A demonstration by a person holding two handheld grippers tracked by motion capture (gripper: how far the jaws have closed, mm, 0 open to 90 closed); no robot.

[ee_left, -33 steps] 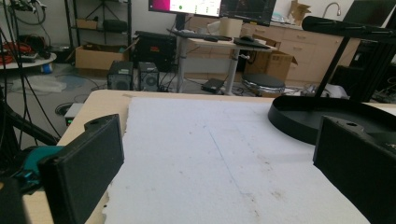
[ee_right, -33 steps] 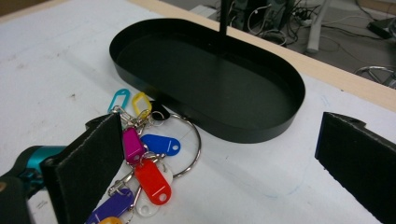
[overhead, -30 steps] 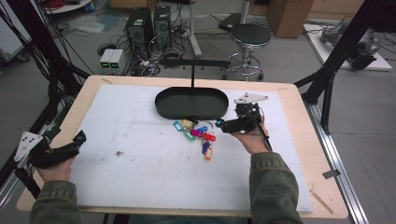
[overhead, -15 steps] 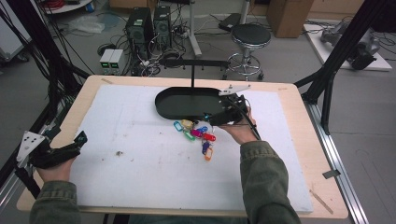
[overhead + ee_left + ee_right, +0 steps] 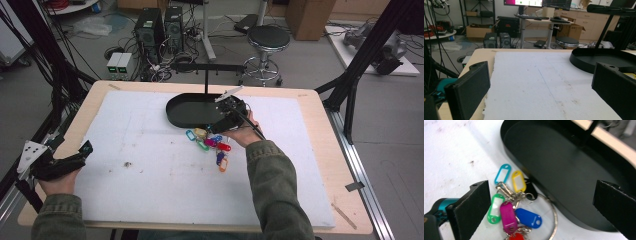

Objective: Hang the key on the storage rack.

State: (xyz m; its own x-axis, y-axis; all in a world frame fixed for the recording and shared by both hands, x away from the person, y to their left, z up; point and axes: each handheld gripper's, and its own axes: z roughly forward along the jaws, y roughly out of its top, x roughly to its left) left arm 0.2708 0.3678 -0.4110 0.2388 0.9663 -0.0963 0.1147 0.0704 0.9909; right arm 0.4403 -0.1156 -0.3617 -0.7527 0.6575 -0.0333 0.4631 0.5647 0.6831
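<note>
With its jaws wide apart over the bunch of coloured key tags (image 5: 514, 205) lying just beside the black tray (image 5: 564, 170), the right tool (image 5: 226, 116) should drop squarely onto the wire ring (image 5: 554, 216) before closing.

White foam mat (image 5: 150, 175) covers the wooden table (image 5: 325, 165). Beyond the table, at 12 o'clock, a round stool (image 5: 268, 37); at 11 o'clock, 2 PC towers (image 5: 160, 25). Cardboard box (image 5: 305, 12) at approx. 1 o'clock.
</note>
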